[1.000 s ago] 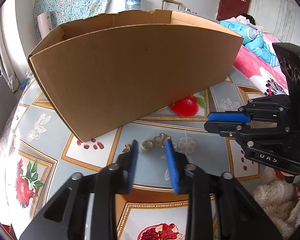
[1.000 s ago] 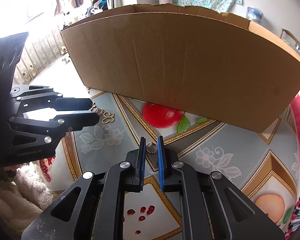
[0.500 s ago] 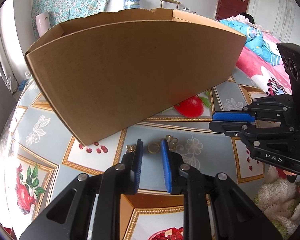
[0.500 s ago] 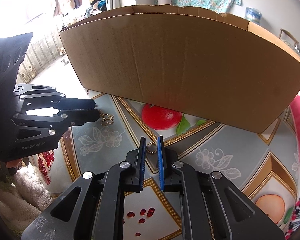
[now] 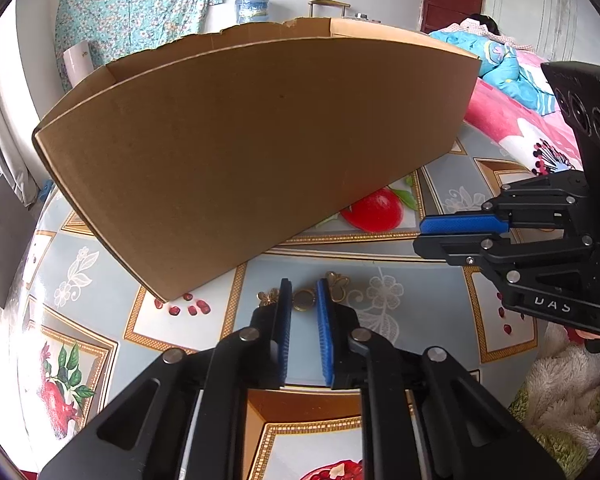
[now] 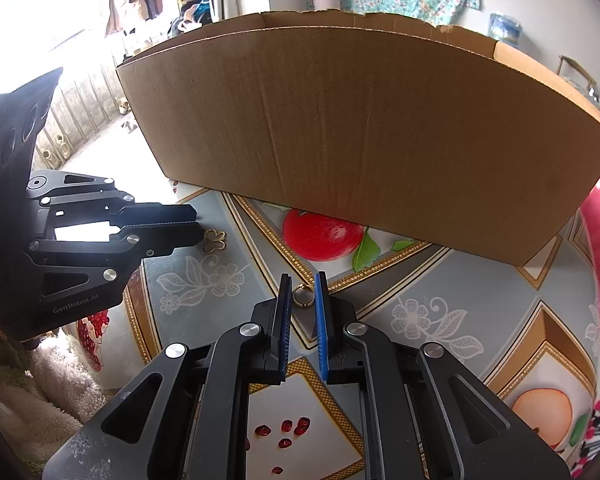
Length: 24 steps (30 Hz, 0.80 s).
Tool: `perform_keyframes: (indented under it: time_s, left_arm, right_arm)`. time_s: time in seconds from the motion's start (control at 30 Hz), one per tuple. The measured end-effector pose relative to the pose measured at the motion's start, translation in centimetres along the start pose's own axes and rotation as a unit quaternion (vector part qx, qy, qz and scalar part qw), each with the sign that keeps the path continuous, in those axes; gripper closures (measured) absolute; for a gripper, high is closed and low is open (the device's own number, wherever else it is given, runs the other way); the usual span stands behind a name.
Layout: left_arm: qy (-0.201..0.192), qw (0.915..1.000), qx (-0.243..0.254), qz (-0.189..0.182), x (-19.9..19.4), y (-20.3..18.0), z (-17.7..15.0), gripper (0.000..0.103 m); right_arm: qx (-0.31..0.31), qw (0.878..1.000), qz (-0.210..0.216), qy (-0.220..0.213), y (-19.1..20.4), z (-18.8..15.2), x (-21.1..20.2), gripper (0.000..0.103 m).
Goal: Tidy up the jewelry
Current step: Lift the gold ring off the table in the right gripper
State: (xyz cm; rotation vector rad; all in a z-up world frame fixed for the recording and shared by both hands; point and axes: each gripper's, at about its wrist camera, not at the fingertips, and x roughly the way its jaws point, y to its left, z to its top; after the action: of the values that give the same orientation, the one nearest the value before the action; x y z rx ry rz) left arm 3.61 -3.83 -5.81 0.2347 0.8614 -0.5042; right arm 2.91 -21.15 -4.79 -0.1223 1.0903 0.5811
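Observation:
My left gripper (image 5: pixel 304 294) is closed around a gold ring (image 5: pixel 304 300) on the patterned tablecloth, its blue pads at the ring's sides. A gold flower piece (image 5: pixel 269 297) lies just left of it and a gold butterfly piece (image 5: pixel 338 283) just right. My right gripper (image 6: pixel 304 290) is shut on a second gold ring (image 6: pixel 302 295), low over the cloth. In the right wrist view the left gripper (image 6: pixel 188 226) shows side-on beside the butterfly piece (image 6: pixel 214 239). In the left wrist view the right gripper (image 5: pixel 424 234) shows side-on at the right.
A large open cardboard box (image 5: pixel 260 140) stands close behind both grippers, also in the right wrist view (image 6: pixel 360 132). A pink bedspread (image 5: pixel 512 120) lies at the right. A fluffy white cloth (image 6: pixel 52 380) lies at the table's near edge.
My left gripper has moved forward and narrowed its jaws around the gold ring. My right gripper has stayed shut on its ring with little movement.

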Motion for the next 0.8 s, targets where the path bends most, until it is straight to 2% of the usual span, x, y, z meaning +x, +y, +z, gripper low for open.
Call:
perform_keyframes:
  time_s: [0.8]
  left_arm:
    - [-0.020,0.9998,-0.004,0.007,-1.8,0.4,0.1,0.094]
  right_arm:
    - [0.006,1.000,0.007,0.001,-0.3,0.0,-0.1,0.094]
